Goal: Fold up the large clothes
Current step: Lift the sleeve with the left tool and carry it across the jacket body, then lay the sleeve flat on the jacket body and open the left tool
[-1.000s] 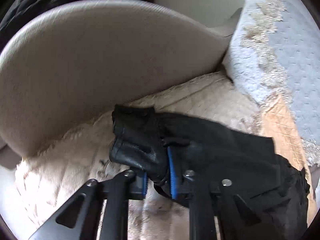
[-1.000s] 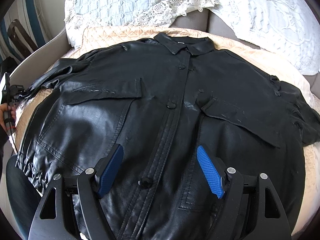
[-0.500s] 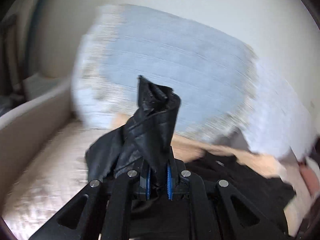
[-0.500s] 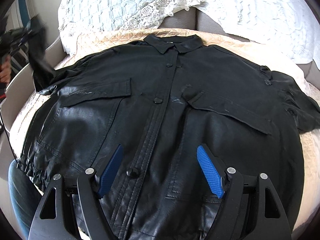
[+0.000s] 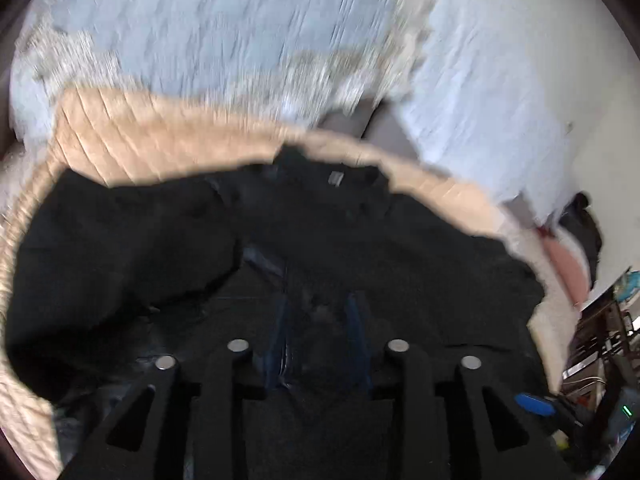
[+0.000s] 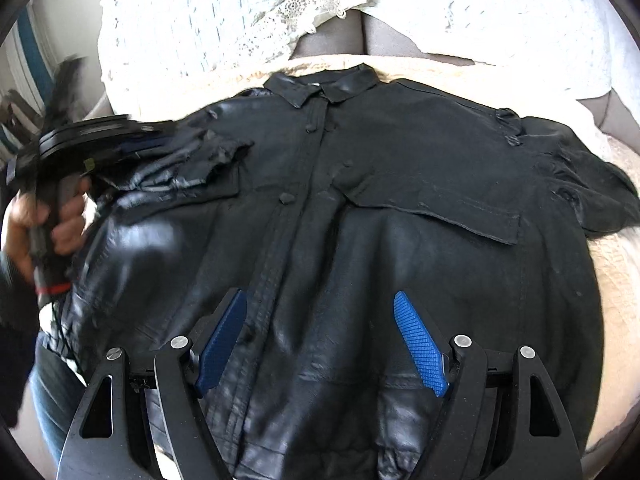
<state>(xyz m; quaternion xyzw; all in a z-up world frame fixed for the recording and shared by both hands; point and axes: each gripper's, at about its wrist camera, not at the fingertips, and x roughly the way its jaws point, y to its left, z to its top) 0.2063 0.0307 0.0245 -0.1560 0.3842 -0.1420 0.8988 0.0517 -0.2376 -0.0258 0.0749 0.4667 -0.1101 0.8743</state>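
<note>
Sleeve-fold step: my left gripper (image 6: 160, 140) is opening, releasing the sleeve (image 6: 200, 160) across the jacket (image 6: 360, 200) chest; my right gripper (image 6: 320, 344) hovers wide and empty above the hem; next, the opposite sleeve

Right wrist view looks steeply down over the black jacket (image 6: 400, 200) from its hem, facing the collar and the pale pillows (image 6: 200, 32) beyond; left wrist view, blurred, sits close above the jacket (image 5: 400, 248), facing the same collar; both share the jacket and pillows (image 5: 200, 32).
</note>
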